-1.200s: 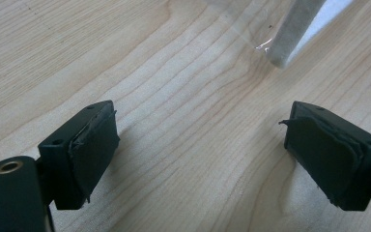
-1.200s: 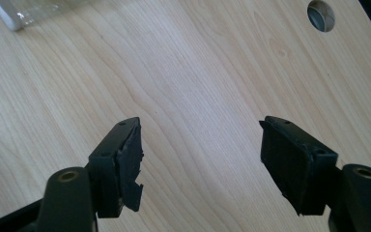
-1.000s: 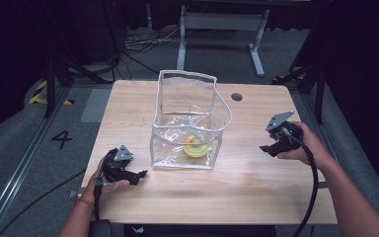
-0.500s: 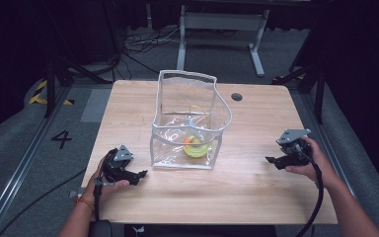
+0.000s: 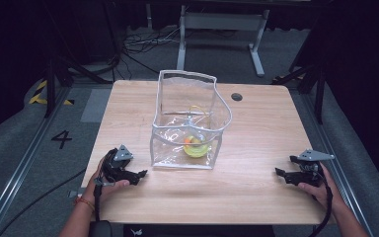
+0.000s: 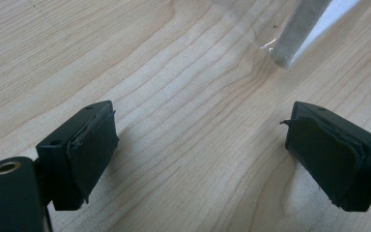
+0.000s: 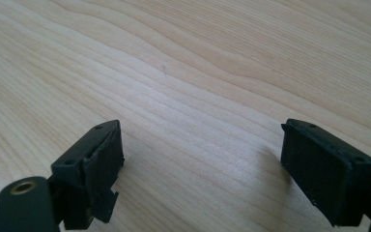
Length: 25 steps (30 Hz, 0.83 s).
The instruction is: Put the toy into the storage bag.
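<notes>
Standing upright mid-table: clear plastic bag (image 5: 190, 123), yellow-green toy (image 5: 196, 146) inside. Resting left of bag, left gripper (image 5: 137, 174), jaws apart, empty. Right of bag, right gripper (image 5: 282, 173), just opening, nothing between; seemingly finished, parking.

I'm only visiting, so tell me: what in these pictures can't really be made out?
- Yellow-green and orange object inside the clear plastic bag with white trim, high view: too small and blurred behind the glossy wall to identify.
- The same bag, left gripper view: one corner, the rest cut off by the top edge.
- Thin yellow loop inside the bag, high view: too fine to name.
- Dark room beyond the light wooden table: too dim.
</notes>
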Available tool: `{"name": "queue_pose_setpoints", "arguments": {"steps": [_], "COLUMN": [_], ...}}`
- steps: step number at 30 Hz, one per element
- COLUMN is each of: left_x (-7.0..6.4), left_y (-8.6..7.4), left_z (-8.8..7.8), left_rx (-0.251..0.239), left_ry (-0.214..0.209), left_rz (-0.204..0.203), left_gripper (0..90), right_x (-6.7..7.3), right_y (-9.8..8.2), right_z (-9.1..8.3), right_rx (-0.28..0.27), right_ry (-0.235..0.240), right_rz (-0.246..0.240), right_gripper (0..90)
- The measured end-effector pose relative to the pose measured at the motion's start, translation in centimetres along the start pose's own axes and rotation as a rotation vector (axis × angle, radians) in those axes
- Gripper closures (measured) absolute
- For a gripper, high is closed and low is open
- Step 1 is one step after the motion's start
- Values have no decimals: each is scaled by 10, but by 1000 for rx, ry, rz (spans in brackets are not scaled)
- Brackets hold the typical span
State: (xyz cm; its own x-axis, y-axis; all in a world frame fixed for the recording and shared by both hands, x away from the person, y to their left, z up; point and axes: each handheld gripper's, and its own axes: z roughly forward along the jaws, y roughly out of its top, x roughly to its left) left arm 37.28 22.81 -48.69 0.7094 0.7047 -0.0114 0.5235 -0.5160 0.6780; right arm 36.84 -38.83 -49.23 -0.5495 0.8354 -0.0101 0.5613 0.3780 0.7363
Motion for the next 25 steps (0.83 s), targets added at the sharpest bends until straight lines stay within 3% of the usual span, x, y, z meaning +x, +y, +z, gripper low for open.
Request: {"name": "queue_pose_setpoints", "arguments": {"steps": [3,25], "left_x": [0,0], "left_y": [0,0], "left_z": [0,0], "left_rx": [0,-1], "left_ry": [0,-6], "left_rz": [0,-2], "left_gripper": [115,114], "right_x": [0,0], "right_y": [0,0], "right_z": [1,1], "right_rx": [8,9], "right_ry": [-2,-9], "right_rz": [30,33], "right_gripper": [143,136]}}
